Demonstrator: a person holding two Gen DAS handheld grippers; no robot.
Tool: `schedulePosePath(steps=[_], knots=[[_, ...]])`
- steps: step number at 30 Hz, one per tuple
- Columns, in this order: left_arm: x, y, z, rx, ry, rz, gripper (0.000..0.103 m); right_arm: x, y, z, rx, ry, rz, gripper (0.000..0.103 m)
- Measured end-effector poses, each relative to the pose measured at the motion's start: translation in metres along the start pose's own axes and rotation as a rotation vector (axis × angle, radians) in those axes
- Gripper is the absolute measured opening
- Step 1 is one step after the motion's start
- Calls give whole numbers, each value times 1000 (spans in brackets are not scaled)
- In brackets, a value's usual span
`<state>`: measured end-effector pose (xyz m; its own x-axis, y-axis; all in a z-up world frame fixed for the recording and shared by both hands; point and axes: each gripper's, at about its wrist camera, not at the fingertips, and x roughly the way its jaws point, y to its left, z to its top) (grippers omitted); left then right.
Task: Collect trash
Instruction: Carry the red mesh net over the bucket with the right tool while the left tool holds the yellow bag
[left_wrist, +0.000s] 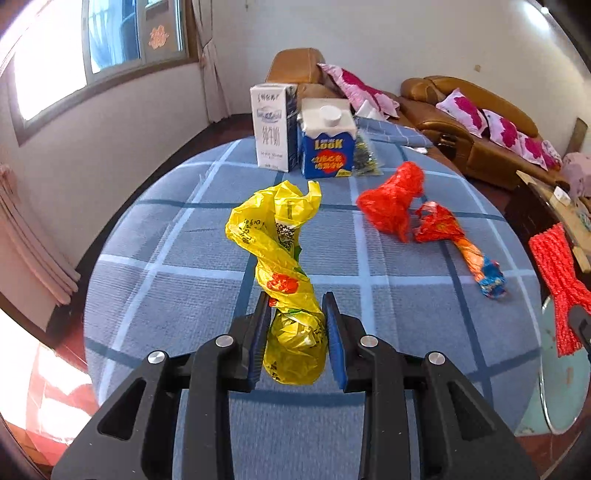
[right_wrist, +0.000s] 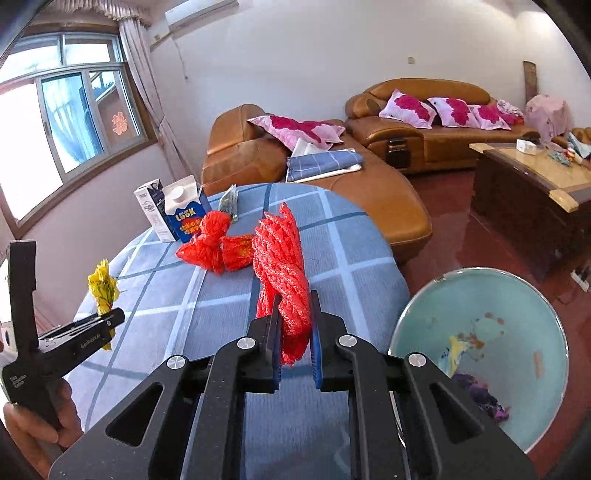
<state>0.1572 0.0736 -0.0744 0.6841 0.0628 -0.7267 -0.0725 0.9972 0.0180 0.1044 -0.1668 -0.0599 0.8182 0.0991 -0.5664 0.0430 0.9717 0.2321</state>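
Note:
My left gripper (left_wrist: 295, 306) is shut on a crumpled yellow plastic bag (left_wrist: 280, 243), which is lifted above the blue checked tablecloth (left_wrist: 166, 288). My right gripper (right_wrist: 294, 306) is shut on a red mesh net (right_wrist: 280, 258), also raised off the table. The net shows at the right edge of the left wrist view (left_wrist: 557, 280). The left gripper with the yellow bag (right_wrist: 101, 288) appears at the left of the right wrist view, held by a hand (right_wrist: 33, 424). On the table lie a red plastic bag (left_wrist: 391, 201) and a red-orange snack wrapper (left_wrist: 454, 240).
Two cartons, a white one (left_wrist: 271, 125) and a blue-and-white one (left_wrist: 328, 144), stand at the table's far edge beside a small dark packet (left_wrist: 364, 155). A light blue basin (right_wrist: 484, 350) holding some scraps sits on the floor at the right. Brown sofas (right_wrist: 424, 122) and a low table (right_wrist: 532, 184) stand behind.

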Motion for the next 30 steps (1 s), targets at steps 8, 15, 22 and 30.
schedulePosePath(steps=[8,15,22,30], knots=[[-26,-17,-14,53,-22,-8,29,-23,-5,-13,8,-17,-13,13],[-43,-35,-22,96,-42,-22,29,-41,-16,-22,28,-37,-25,13],[-58,-58,-26,149,-67,-38,29,-51,-30,-27,54,-49,-45,13],[-69,-84,-32,206,-83,-62,29,-60,-40,-31,76,-64,-67,13]])
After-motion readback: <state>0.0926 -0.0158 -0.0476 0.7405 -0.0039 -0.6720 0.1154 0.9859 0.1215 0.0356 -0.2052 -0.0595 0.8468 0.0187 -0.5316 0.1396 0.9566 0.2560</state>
